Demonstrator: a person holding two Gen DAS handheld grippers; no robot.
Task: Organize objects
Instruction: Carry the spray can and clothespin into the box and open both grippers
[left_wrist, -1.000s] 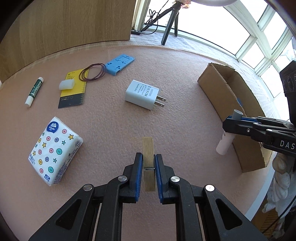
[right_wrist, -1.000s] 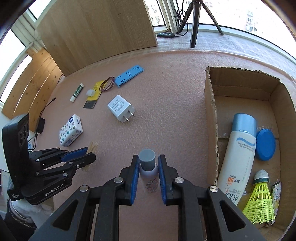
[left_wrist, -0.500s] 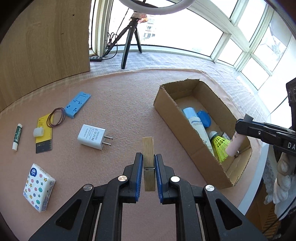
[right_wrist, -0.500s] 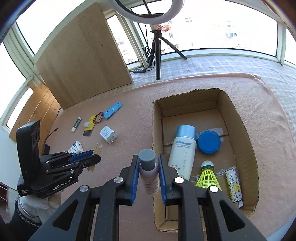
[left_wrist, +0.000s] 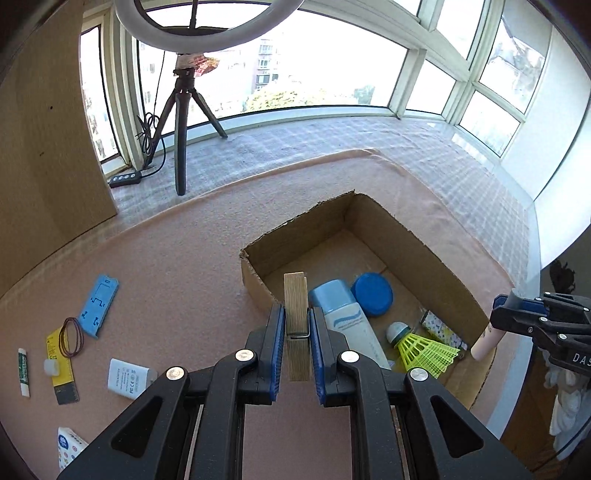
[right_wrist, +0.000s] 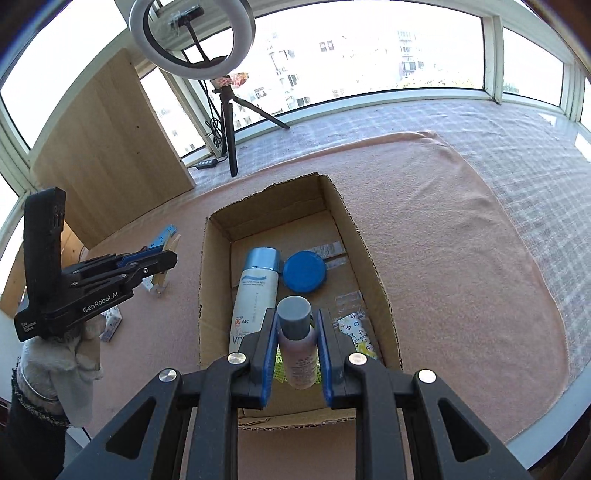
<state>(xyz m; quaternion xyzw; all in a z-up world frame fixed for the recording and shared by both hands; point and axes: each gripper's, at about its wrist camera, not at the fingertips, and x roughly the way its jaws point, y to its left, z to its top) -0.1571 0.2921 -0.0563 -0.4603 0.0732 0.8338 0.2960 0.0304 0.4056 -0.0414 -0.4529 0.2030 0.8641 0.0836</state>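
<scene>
We've got the left gripper (left_wrist: 296, 326) clamped on a light, stiff clothespin (left_wrist: 295, 314) at its spring. The right gripper (right_wrist: 296, 334) pinches a small, probably slippery bottle (right_wrist: 297, 341) just under the cap.

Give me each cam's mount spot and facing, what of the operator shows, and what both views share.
Left wrist: on the left gripper, looking down along its fingers at the clothespin it grips and the cardboard box; the right gripper shows at the right edge.
Right wrist: on the right gripper, above the box, gripping a small bottle; the left gripper and a gloved hand show at left.
Shared: box, sunscreen bottle, blue lid, ring light tripod.
</scene>
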